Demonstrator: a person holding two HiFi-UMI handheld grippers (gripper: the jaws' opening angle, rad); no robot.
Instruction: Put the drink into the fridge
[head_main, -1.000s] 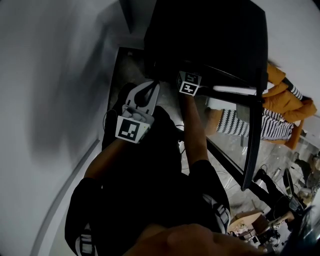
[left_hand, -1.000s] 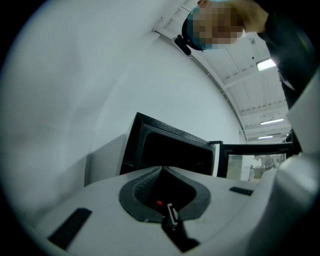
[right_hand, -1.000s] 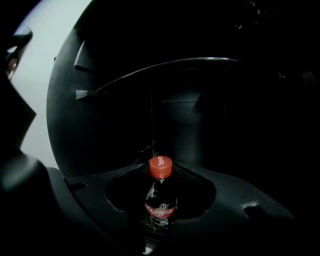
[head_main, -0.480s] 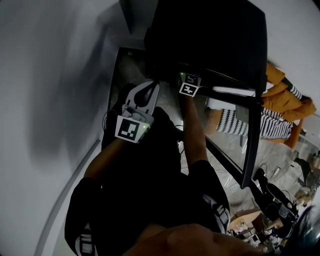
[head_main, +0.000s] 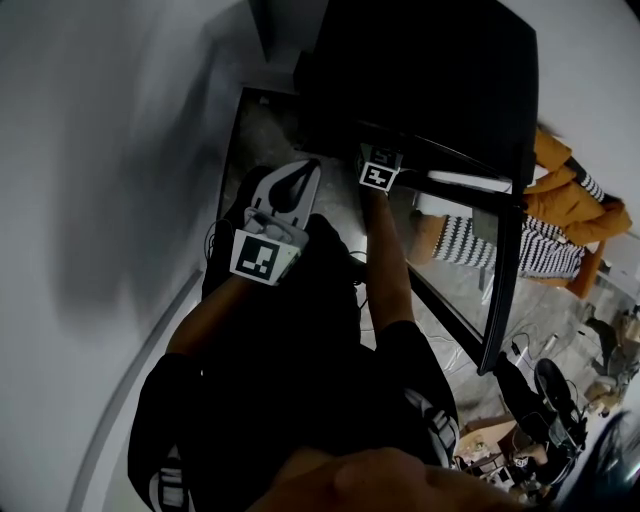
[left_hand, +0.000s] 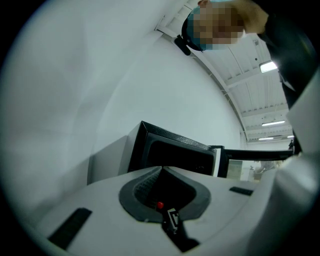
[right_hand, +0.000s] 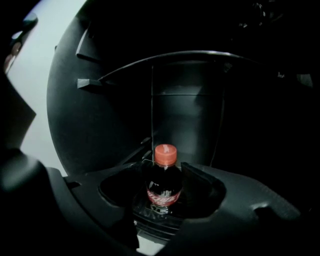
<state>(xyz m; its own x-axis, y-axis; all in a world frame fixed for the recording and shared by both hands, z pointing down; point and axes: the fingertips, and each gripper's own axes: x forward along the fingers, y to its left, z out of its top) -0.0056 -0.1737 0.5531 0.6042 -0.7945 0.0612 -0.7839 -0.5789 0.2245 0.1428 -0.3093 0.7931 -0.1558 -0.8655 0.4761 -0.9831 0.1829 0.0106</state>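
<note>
The right gripper (right_hand: 165, 171) reaches into the dark compartment of the black fridge (right_hand: 185, 110). Its jaws are opening, standing wide on either side of a small dark cola bottle with a red cap and red label (right_hand: 164, 186). The bottle stands upright inside the fridge, and the pads do not appear to press on it. The left gripper (left_hand: 161, 169) is held outside the fridge, jaws closed together on nothing. The glass-fronted fridge door (head_main: 500, 270) hangs open.
</note>
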